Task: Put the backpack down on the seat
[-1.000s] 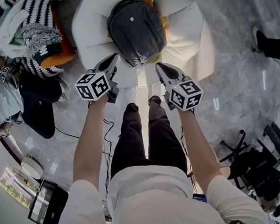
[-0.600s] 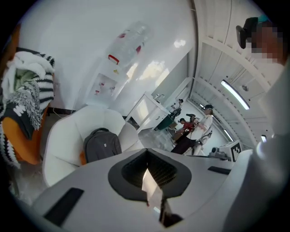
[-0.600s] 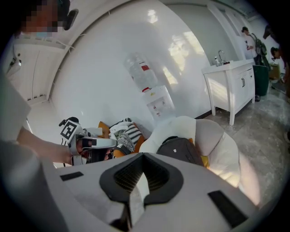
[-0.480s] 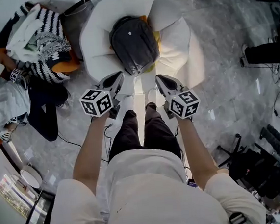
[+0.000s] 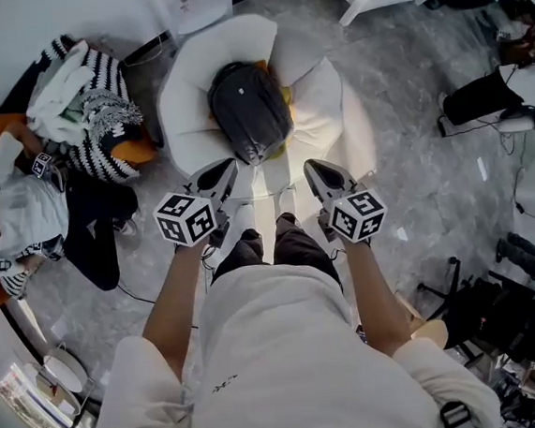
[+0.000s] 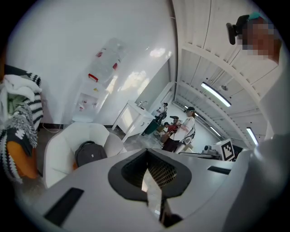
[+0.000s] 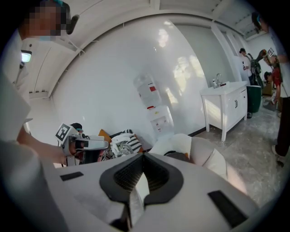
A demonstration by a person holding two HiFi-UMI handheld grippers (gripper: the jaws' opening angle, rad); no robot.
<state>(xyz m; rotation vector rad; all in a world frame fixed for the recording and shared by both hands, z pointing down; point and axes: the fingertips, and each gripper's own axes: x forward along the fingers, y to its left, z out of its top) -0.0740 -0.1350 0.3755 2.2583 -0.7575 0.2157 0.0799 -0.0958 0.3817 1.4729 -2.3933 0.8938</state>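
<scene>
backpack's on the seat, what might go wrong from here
The backpack lies loose toward the front of the white seat with nothing holding it, so it might slide or tip off. A thin cable runs across the floor beside the person's feet and may be a trip hazard when stepping away.

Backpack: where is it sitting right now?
In the head view the backpack lies top centre on the white seat, with the striped clothes pile to its left.
</scene>
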